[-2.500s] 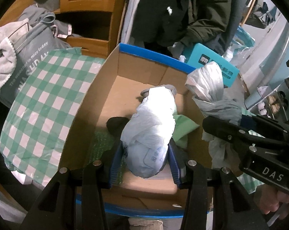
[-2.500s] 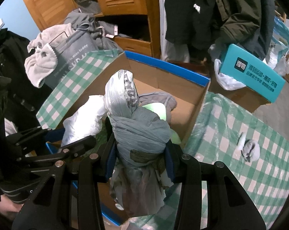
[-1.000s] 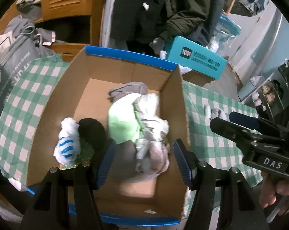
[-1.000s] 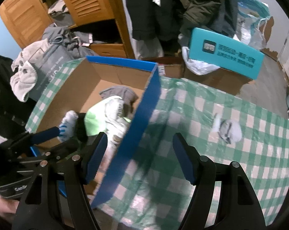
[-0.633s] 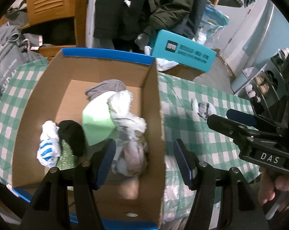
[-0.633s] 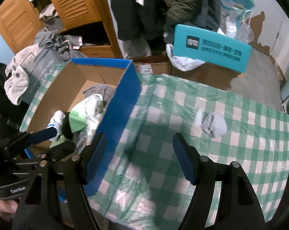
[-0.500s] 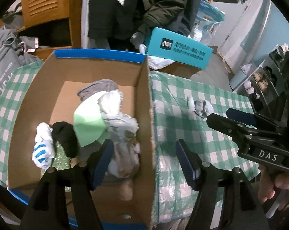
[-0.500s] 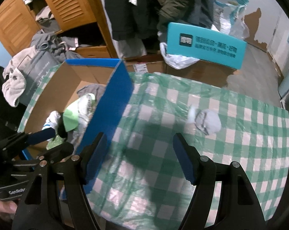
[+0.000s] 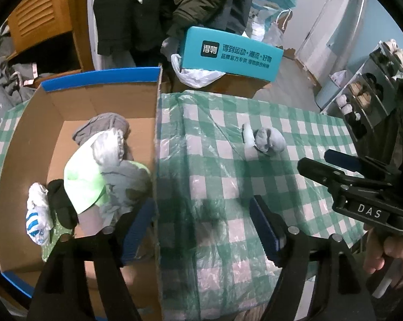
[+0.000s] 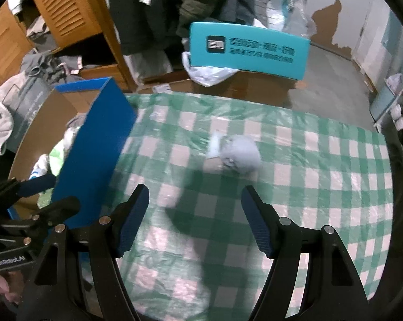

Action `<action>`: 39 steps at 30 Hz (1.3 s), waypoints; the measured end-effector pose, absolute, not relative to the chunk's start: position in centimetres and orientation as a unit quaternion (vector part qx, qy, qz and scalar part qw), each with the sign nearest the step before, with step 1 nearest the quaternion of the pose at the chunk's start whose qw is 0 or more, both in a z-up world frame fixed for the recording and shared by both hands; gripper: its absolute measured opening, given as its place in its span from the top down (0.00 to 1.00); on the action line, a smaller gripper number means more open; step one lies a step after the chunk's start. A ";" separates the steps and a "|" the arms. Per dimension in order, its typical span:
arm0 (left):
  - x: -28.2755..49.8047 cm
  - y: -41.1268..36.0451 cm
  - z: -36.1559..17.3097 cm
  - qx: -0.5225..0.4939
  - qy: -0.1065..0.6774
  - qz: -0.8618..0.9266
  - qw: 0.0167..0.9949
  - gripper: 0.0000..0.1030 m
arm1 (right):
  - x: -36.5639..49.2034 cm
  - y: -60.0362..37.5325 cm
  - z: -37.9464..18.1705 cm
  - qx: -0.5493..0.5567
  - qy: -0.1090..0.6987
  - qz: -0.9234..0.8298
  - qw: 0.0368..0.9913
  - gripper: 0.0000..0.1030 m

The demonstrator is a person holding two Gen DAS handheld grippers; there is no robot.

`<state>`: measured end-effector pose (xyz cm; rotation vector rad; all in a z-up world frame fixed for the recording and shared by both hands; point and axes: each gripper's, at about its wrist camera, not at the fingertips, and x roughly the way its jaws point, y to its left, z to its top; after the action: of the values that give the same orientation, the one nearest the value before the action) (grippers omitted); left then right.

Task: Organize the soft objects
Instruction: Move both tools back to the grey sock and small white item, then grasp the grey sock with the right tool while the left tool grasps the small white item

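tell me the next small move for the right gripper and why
Probably ease the right gripper forward and down toward the small grey rolled bundle on the green checked tablecloth. It is the only soft item outside the cardboard box, and the open jaws hold nothing.

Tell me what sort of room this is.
Most likely a lived-in bedroom or storage room at home. Dark coats hang beside a louvred wooden wardrobe, loose clothes are heaped on its shelf, and a shoe rack stands by the wall past the checked tablecloth.
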<state>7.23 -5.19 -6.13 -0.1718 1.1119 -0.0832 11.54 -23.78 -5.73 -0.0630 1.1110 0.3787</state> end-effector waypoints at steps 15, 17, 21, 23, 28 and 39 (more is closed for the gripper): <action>10.6 -8.7 -5.0 -0.063 0.524 -0.058 0.848 0.22 | 14.0 -27.7 -7.1 -0.040 0.547 0.153 0.822 0.30; 11.7 -9.2 -5.5 -0.062 0.531 -0.061 0.843 0.22 | 14.8 -27.9 -7.3 -0.042 0.551 0.152 0.820 0.30; 13.3 -9.8 -6.4 -0.065 0.541 -0.064 0.836 0.22 | 16.5 -28.4 -8.0 -0.052 0.561 0.152 0.812 0.30; 14.4 -10.0 -7.0 -0.066 0.547 -0.067 0.832 0.22 | 17.6 -28.4 -8.5 -0.062 0.566 0.155 0.807 0.30; 16.7 -10.0 -8.8 -0.082 0.561 -0.065 0.821 0.22 | 19.8 -28.3 -9.9 -0.072 0.578 0.156 0.797 0.30; 18.8 -10.3 -12.0 -0.091 0.583 -0.064 0.805 0.22 | 22.0 -26.9 -14.4 -0.069 0.598 0.169 0.780 0.30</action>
<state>18.80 -10.34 -12.03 -0.1957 1.2479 -0.1370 22.04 -26.89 -14.38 -0.1484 1.2924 0.3651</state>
